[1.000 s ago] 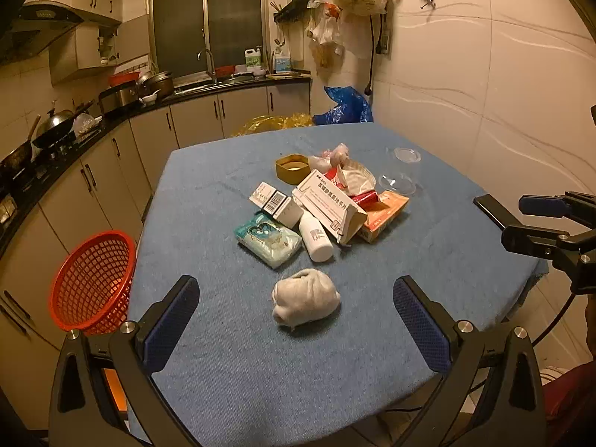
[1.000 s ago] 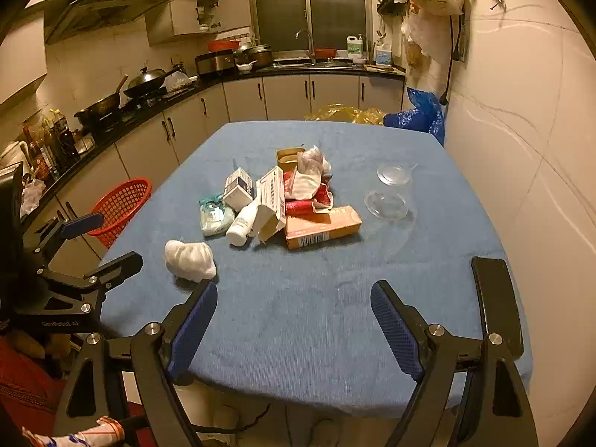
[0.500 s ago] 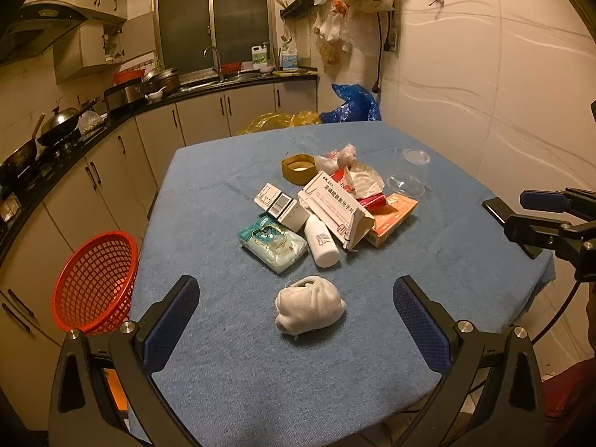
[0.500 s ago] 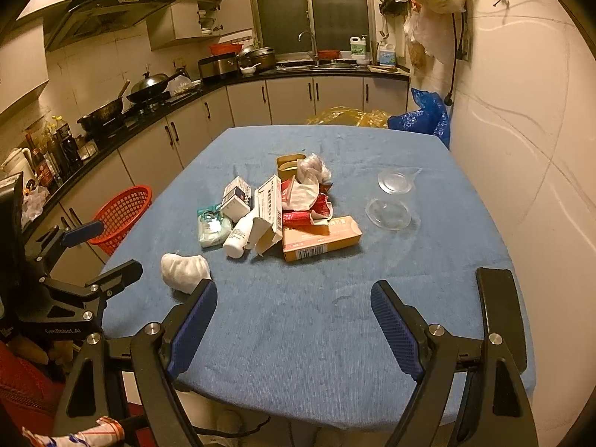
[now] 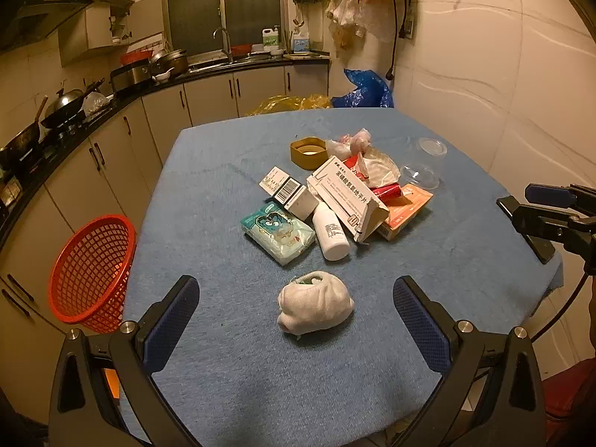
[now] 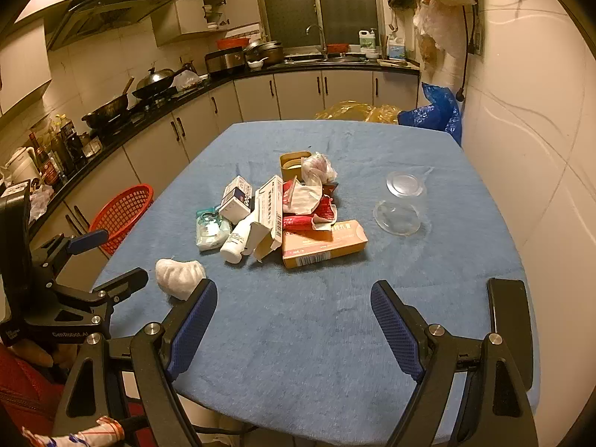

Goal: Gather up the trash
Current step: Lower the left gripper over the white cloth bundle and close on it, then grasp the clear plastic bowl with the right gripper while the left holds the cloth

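The left gripper [image 5: 296,320] hangs low with its jaws spread wide, its blue-padded fingers [image 5: 169,322] pointing forward and holding nothing. The right gripper [image 6: 294,329] is likewise wide apart and empty, blue pads [image 6: 396,329] facing each other. Each shows at the edge of the other's view: the right off to the right side, the left at the left side, both level and well apart.
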A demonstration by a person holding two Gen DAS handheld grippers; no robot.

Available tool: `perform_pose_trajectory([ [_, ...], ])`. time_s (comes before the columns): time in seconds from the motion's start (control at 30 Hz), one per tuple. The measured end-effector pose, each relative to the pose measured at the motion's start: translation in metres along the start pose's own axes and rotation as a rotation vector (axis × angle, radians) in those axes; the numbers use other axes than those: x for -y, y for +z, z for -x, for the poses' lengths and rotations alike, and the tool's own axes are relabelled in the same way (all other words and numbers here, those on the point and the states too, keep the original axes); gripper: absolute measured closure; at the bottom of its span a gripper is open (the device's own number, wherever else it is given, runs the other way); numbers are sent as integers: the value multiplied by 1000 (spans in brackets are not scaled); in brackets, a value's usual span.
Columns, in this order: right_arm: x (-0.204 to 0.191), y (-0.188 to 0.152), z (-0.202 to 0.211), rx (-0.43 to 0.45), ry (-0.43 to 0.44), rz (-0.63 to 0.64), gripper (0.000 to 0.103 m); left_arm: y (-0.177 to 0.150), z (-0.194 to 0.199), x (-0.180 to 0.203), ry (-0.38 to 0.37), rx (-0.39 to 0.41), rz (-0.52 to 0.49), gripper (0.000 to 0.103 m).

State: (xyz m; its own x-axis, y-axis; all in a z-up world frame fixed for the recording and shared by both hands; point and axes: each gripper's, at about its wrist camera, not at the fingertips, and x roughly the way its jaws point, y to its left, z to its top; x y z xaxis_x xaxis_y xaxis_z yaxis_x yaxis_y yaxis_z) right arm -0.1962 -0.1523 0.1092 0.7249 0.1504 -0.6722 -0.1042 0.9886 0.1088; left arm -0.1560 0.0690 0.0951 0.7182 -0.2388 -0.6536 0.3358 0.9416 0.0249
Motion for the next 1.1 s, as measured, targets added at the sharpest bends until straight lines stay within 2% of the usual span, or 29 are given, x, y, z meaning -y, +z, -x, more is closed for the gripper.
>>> perform_pose_trajectory([
  [0.13,10,4,-5,-9,-5,-22,15,0,-10,-7,1,-35,37,0],
  [0.3,24,7,-15,-34,-8,-53,15,-2,-37,-18,-25,-125,117,0],
  [0.47,49,17,-24,-50,-3,-109,15,-3,-67,-5,-74,-193,110,1],
  [0.5,57,20,-26,-50,-8,-135,15,-3,-74,-2,-63,-202,107,2],
  [0.6,85,36,-34,-53,-16,-197,15,0,-89,2,-45,-239,103,22],
  [0.67,96,49,-44,-48,-33,-192,15,0,-100,4,-29,-264,107,49],
  [0.73,104,60,-56,-53,-44,-174,15,0,-112,4,-26,-297,125,54],
  [0.87,115,84,-94,-84,-55,-128,14,3,-114,6,-17,-283,134,63],
  [1.1,131,100,-160,-170,-101,-25,17,6,-106,7,-17,-256,166,65],
])
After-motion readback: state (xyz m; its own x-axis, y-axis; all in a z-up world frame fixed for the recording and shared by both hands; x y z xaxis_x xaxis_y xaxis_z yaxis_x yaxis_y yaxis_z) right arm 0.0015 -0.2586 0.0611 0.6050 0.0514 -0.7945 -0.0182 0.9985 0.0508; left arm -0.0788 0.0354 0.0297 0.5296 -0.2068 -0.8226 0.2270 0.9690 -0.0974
